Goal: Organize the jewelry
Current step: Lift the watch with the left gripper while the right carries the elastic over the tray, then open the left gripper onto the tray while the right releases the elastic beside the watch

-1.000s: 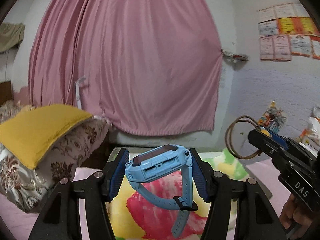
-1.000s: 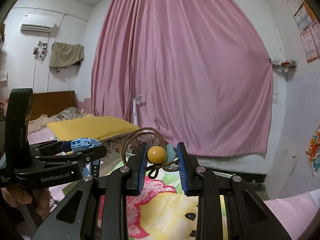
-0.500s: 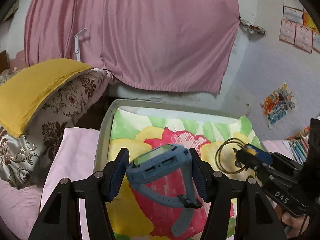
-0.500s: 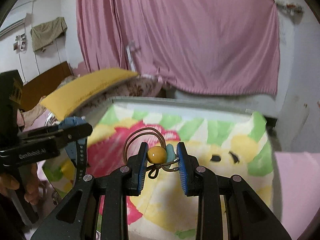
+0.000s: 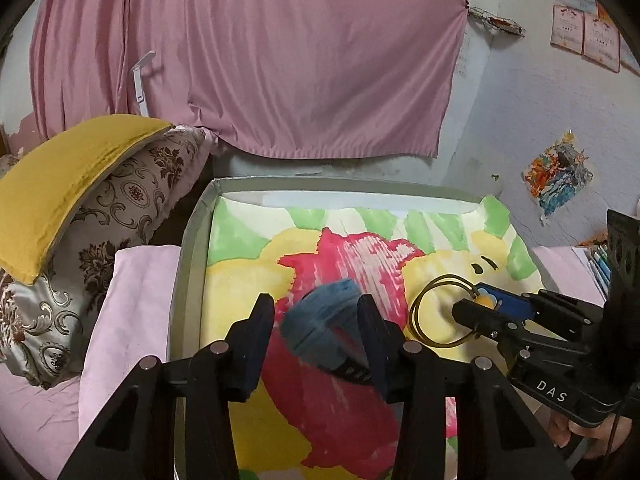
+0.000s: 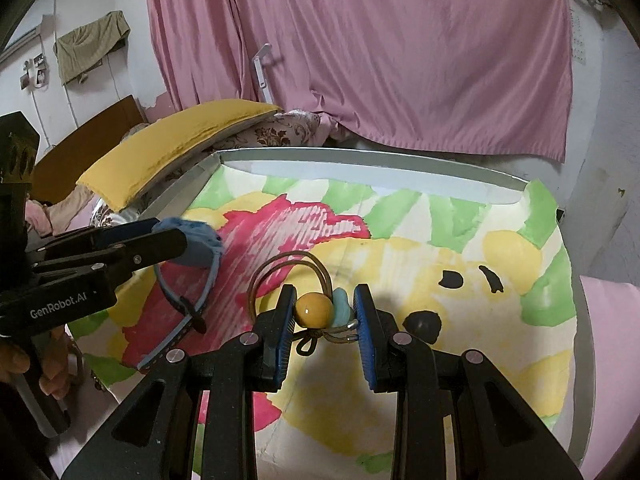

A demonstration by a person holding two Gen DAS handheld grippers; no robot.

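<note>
A blue watch [image 5: 320, 326] is blurred and tilted between the fingers of my left gripper [image 5: 316, 340], which now stand wider than the watch; it also shows in the right wrist view [image 6: 192, 240] with its strap hanging down. My right gripper [image 6: 324, 312] is shut on a brown hair tie with a yellow bead [image 6: 314, 310] and a teal bead, just above the flowered cloth. The hair tie's loop also shows in the left wrist view [image 5: 442, 312], beside the right gripper [image 5: 486, 306]. Both grippers hover low over a grey tray [image 5: 188, 264] lined with the cloth.
A yellow pillow [image 5: 68, 172] on a patterned cushion [image 5: 120, 216] lies left of the tray. A pink curtain [image 5: 256, 56] hangs behind. Pink bedding [image 5: 120, 320] surrounds the tray. Books or pencils [image 5: 596, 260] lie at the right.
Both grippers have tipped down and lowered over the tray. The left fingers have opened and the watch is slipping and tilting between them. The right gripper still holds the hair tie.
</note>
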